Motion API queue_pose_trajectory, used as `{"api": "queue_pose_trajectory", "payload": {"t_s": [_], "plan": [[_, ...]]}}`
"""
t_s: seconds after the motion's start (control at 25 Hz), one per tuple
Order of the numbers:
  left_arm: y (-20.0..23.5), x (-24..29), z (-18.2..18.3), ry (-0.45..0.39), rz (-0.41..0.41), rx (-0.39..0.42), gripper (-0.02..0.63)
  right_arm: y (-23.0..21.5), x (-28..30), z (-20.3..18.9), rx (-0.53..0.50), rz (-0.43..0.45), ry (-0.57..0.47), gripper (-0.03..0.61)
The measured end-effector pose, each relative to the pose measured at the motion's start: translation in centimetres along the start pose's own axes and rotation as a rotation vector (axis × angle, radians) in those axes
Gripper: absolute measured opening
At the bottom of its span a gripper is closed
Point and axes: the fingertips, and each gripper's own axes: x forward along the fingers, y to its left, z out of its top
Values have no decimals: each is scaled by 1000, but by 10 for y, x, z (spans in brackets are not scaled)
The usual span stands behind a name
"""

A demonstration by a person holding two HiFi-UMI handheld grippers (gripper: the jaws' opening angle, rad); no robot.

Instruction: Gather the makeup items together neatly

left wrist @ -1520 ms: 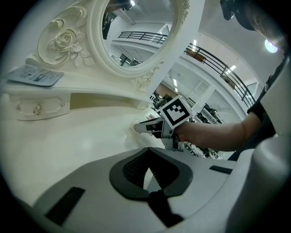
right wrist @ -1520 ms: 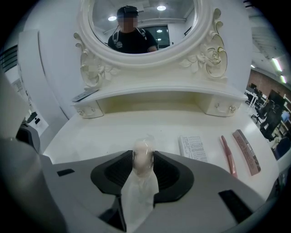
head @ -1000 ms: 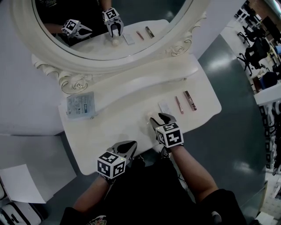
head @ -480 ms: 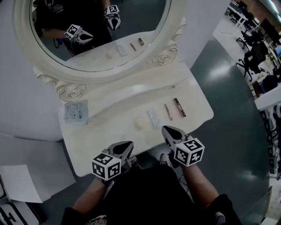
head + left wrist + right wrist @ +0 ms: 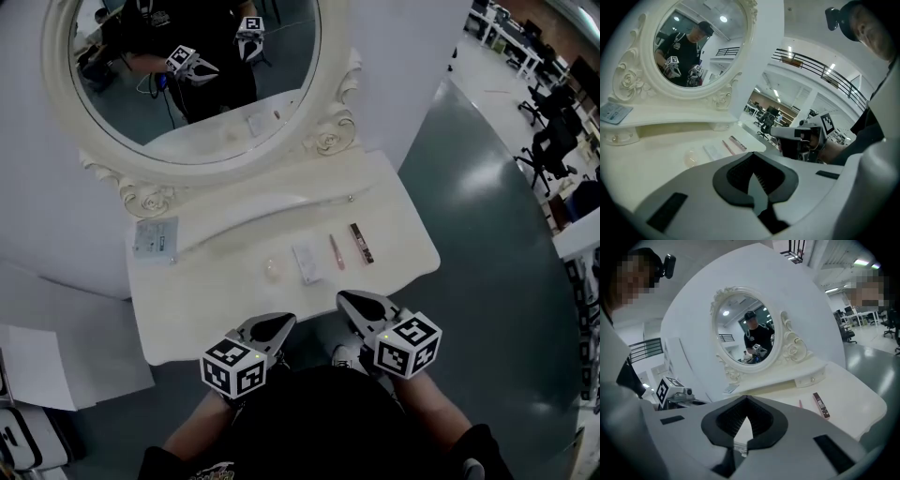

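Note:
Four makeup items lie in a row on the white dressing table (image 5: pixel 398 220): a pale round puff (image 5: pixel 274 270), a white packet (image 5: pixel 307 262), a pink stick (image 5: pixel 336 251) and a dark tube (image 5: pixel 361 243). The left gripper view shows the same row, with the puff (image 5: pixel 691 158) nearest, then the packet (image 5: pixel 712 151), the stick (image 5: pixel 727 146) and the tube (image 5: pixel 738 143). My left gripper (image 5: pixel 277 324) hangs shut and empty off the table's front edge. My right gripper (image 5: pixel 351 301) is also shut and empty, just in front of the row and touching nothing.
A bluish flat packet (image 5: pixel 155 238) rests on the raised shelf at the table's far left. The oval mirror (image 5: pixel 187 75) in its ornate frame stands behind the table. Grey floor lies to the right, and white sheets (image 5: pixel 56 366) lie on the floor at the left.
My right gripper was open at the puff; it has drawn back toward me off the table's front edge and shut empty. The left gripper has barely moved.

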Motion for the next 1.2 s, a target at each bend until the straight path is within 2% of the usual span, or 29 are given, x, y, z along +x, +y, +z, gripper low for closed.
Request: {"api": "queue_pose_trajectory", "payload": {"t_s": [0.32, 0.64, 0.92, 1.2], "plan": [[-54, 21, -14, -31, 58, 4, 9, -3, -32, -23, 23, 150, 68, 29], [-88, 48, -45, -31, 103, -54, 9, -7, -55, -57, -8, 259, 184, 29], [-98, 44, -53, -55, 159, -107, 9, -6, -65, -62, 2, 309, 208, 29], [-96, 40, -52, -75, 174, -106, 9, -2, -67, -62, -21, 322, 209, 29]]}}
